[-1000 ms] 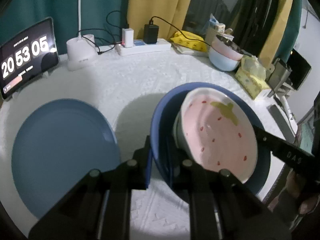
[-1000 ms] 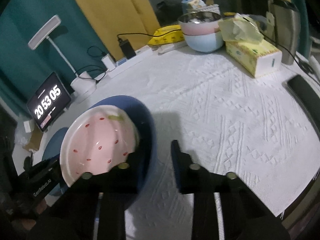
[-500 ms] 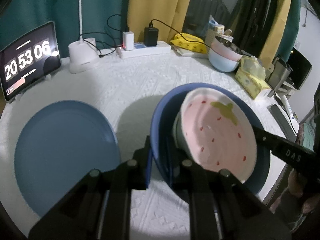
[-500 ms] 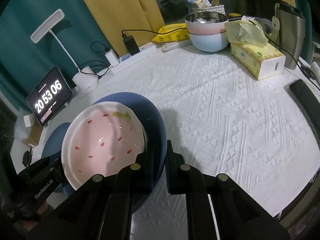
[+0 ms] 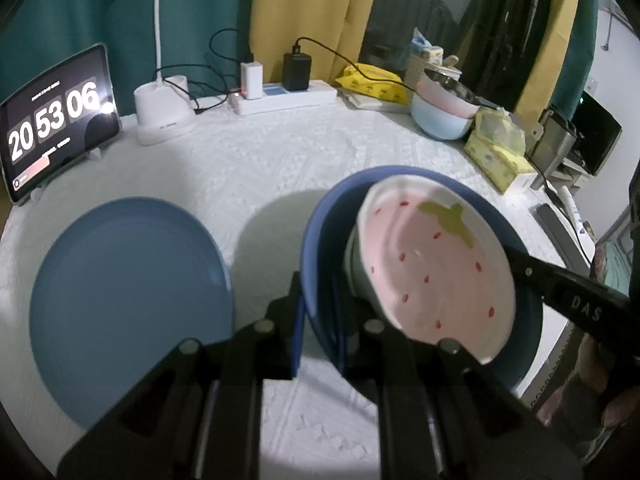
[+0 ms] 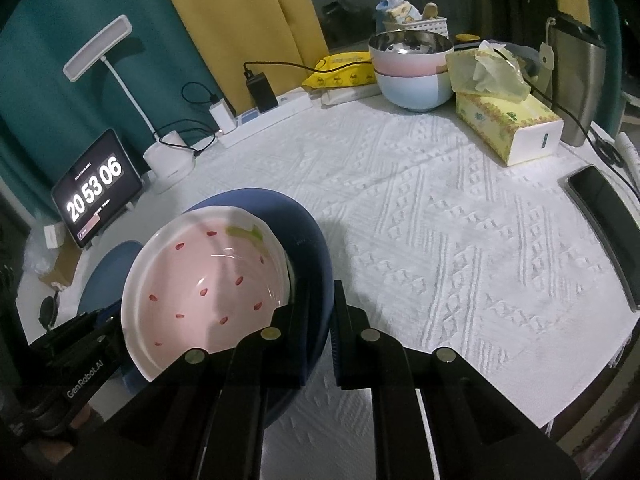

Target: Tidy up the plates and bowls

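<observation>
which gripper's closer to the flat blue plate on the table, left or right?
Left. The left gripper is clamped on the dark blue bowl's rim right beside the flat blue plate. The right gripper grips the bowl's opposite rim, farther from the plate.

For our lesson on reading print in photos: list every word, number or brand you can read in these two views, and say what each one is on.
"20 53 06": on the tablet clock, large white digits.
"GenRobot.AI": on the left gripper body, seen in the right wrist view.
"DAS": on the right gripper body, seen in the left wrist view; the rest is cut off.
Small print on the tablet, the tissue box and the yellow packet: too small or blurred to read.
</observation>
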A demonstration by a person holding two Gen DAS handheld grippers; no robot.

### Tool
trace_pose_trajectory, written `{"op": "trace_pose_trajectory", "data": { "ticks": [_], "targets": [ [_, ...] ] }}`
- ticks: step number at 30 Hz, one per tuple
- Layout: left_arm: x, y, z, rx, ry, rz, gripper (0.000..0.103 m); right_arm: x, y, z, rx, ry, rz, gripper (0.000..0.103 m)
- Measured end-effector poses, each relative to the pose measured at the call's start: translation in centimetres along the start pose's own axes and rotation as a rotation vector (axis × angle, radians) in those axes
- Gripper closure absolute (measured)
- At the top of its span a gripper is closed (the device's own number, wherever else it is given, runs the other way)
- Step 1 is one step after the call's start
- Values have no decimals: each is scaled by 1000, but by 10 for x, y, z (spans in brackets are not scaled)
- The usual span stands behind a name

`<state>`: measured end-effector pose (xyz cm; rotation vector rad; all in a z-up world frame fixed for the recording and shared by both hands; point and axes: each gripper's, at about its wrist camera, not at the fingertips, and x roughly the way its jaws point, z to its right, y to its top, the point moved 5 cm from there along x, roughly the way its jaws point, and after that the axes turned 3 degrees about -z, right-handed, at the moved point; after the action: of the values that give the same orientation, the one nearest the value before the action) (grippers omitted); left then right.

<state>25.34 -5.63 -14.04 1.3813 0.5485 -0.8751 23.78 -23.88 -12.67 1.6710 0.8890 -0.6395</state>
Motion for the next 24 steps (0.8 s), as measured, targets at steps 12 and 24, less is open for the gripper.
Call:
{"op": "trace_pose_trajectory", "data": {
  "ticks": [12, 24],
  "targets": [
    [-7, -1, 4, 5, -5, 13, 91, -9, -1, -1, -13, -10, 16, 92],
    [-17, 1, 3, 12, -14, 36, 91, -20, 0, -7, -28, -22, 39, 92]
  ]
}}
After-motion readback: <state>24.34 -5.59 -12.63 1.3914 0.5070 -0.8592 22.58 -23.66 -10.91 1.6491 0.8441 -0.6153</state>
